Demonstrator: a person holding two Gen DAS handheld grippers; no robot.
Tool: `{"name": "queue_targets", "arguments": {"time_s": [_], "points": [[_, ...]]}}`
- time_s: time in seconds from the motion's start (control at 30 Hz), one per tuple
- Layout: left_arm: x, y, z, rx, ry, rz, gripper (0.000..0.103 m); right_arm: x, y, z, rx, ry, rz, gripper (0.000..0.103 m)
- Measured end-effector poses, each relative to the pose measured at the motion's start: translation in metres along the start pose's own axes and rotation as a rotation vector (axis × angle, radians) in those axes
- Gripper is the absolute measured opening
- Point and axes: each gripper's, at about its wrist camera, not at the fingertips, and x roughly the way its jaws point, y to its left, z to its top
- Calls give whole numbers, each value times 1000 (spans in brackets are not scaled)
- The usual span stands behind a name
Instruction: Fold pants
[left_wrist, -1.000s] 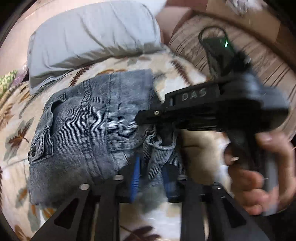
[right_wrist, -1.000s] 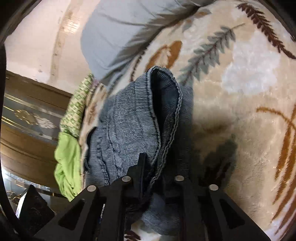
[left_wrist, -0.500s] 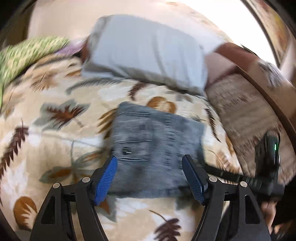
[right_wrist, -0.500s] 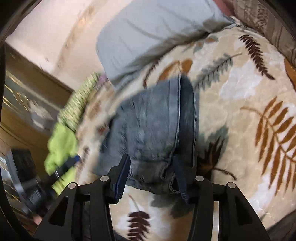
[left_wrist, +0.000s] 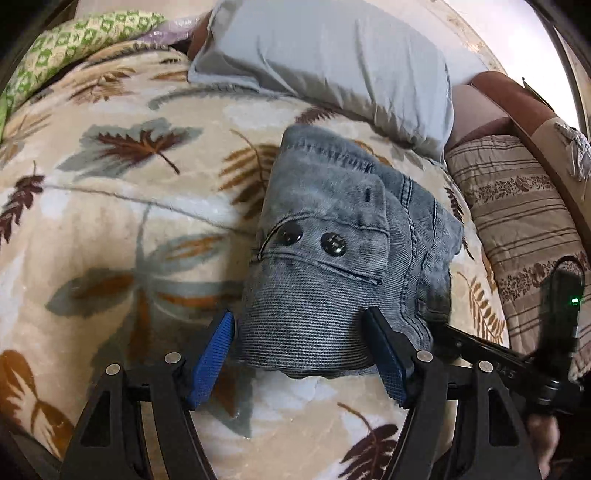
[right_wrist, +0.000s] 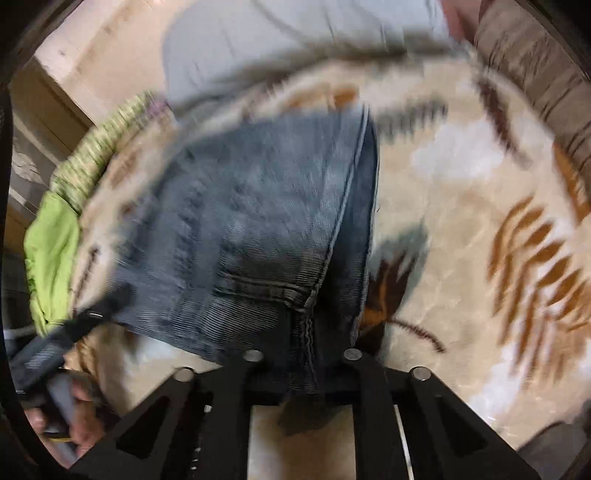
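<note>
The folded grey-blue denim pants (left_wrist: 332, 258) lie as a compact bundle on the leaf-patterned blanket (left_wrist: 110, 229), two dark snap buttons facing up. My left gripper (left_wrist: 304, 354) is open, its blue pads either side of the bundle's near edge, apart from it. In the blurred right wrist view the pants (right_wrist: 258, 229) fill the middle. My right gripper (right_wrist: 303, 354) is shut on the near edge of the pants, denim bunched between the fingers. The right gripper also shows in the left wrist view (left_wrist: 498, 358) at the bundle's right side.
A grey pillow (left_wrist: 332, 62) lies behind the pants. A green patterned cloth (left_wrist: 74, 40) is at the far left. A striped brown cushion (left_wrist: 524, 221) borders the right. A hand holds the left gripper's handle (right_wrist: 55, 406) in the right wrist view.
Both grippers let go of the pants and pulled back. Since then the left has come close to the bundle, still open, and the right has closed on its near edge.
</note>
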Motion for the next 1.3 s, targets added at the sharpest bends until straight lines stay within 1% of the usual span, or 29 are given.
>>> {"name": "queue_targets", "arguments": {"time_s": [0.03, 0.07, 0.1, 0.13, 0.17, 0.23, 0.27, 0.33, 0.4, 0.43, 0.53, 0.57, 0.6, 0.63, 0.67, 0.7, 0.73, 0.77, 0.87, 0.9, 0.93, 0.97, 1.0, 1.03, 1.1, 1.17, 1.2, 1.3], "points": [[0, 0, 5, -2, -3, 0, 71, -3, -3, 0, 15, -12, 25, 16], [-5, 0, 7, -1, -9, -6, 71, -9, -5, 2, 34, -18, 55, 24], [-7, -2, 11, -3, -12, -16, 71, -21, -10, 5, 62, -42, 108, 34], [-15, -3, 16, -20, -19, -40, 71, -32, -14, 7, 85, -72, 144, 58], [-21, -1, 21, -39, -32, -68, 72, -45, -20, 9, 114, -114, 180, 74], [-27, 4, 31, -74, -52, -98, 72, -61, -25, 15, 128, -163, 213, 77], [-27, 8, 37, -93, -54, -105, 73, -65, -29, 21, 136, -166, 212, 78], [-20, 13, 50, -111, -38, -106, 73, -59, -37, 32, 158, -148, 214, 79], [-6, 17, 63, -117, -10, -104, 72, -46, -44, 44, 178, -114, 233, 79], [4, 20, 70, -125, 9, -118, 72, -36, -52, 50, 185, -89, 242, 79], [35, 33, 79, -170, 65, -128, 70, -4, -64, 57, 214, -34, 257, 79], [48, 40, 79, -195, 100, -154, 66, 3, -67, 57, 221, -24, 273, 79], [55, 45, 78, -219, 118, -180, 62, 11, -70, 57, 231, -11, 295, 78], [64, 52, 77, -256, 133, -214, 62, 19, -72, 54, 235, 3, 315, 75], [70, 59, 75, -297, 136, -246, 60, 24, -72, 52, 229, 17, 328, 68], [74, 65, 73, -341, 140, -277, 55, 32, -70, 50, 211, 35, 326, 64], [78, 69, 73, -373, 147, -303, 55, 35, -67, 50, 199, 37, 309, 61], [80, 70, 74, -379, 144, -306, 55, 35, -65, 50, 183, 34, 292, 54], [84, 64, 75, -327, 124, -266, 54, 40, -60, 53, 170, 40, 259, 40], [83, 59, 75, -299, 109, -238, 48, 42, -59, 53, 167, 43, 250, 37], [82, 55, 75, -274, 104, -218, 44, 42, -55, 54, 146, 42, 234, 32], [78, 51, 75, -245, 97, -199, 37, 40, -52, 53, 132, 36, 224, 24], [73, 45, 75, -222, 87, -185, 32, 35, -51, 52, 129, 31, 219, 21], [66, 38, 73, -203, 72, -183, 31, 29, -49, 51, 125, 22, 221, 19], [50, 31, 65, -198, 50, -184, 30, 13, -41, 47, 113, -4, 225, 18], [37, 27, 51, -206, 56, -195, 30, 0, -34, 41, 97, -14, 221, 18], [28, 29, 40, -214, 56, -205, 30, -9, -31, 33, 92, -21, 226, 17], [6, 33, 7, -252, 51, -204, 30, -28, -26, 10, 82, -22, 245, 17]]}}
